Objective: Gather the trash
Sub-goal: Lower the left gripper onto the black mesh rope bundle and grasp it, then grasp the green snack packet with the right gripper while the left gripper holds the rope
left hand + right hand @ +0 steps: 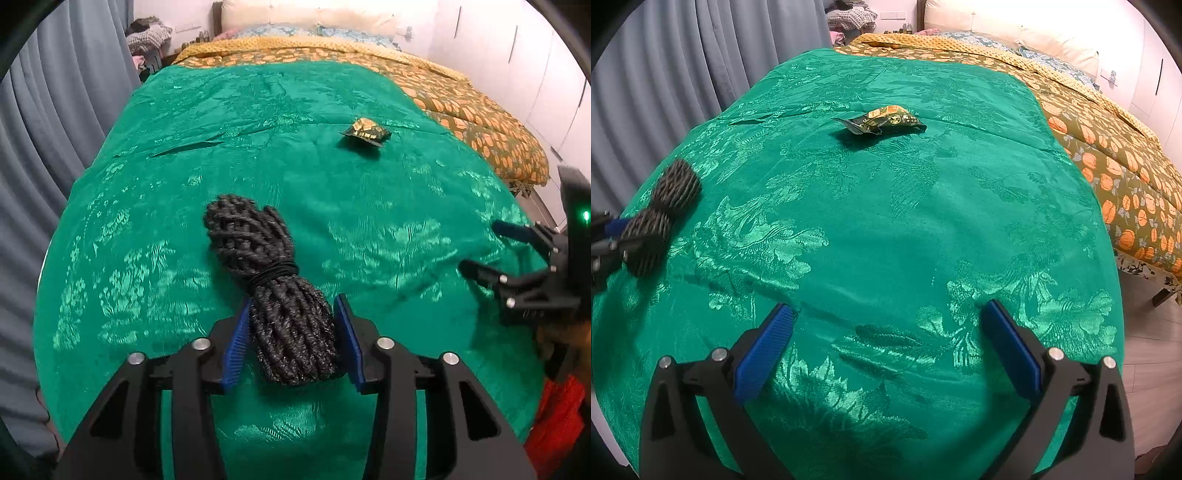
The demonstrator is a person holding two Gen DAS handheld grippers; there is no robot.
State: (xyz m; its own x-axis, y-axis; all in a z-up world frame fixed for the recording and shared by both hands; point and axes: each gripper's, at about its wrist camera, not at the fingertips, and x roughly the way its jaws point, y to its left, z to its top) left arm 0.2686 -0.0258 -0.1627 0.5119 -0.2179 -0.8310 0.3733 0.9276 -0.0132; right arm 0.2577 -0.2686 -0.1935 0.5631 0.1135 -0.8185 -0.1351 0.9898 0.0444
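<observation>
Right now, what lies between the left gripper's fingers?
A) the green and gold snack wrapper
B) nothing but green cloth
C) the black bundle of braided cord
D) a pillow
C: the black bundle of braided cord lies between the left gripper fingers, while the snack wrapper lies farther up the green cloth.

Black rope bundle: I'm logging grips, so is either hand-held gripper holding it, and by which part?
The left hand-held gripper clamps the black rope bundle at its near end, below the tie. The right hand-held gripper holds nothing.
</observation>
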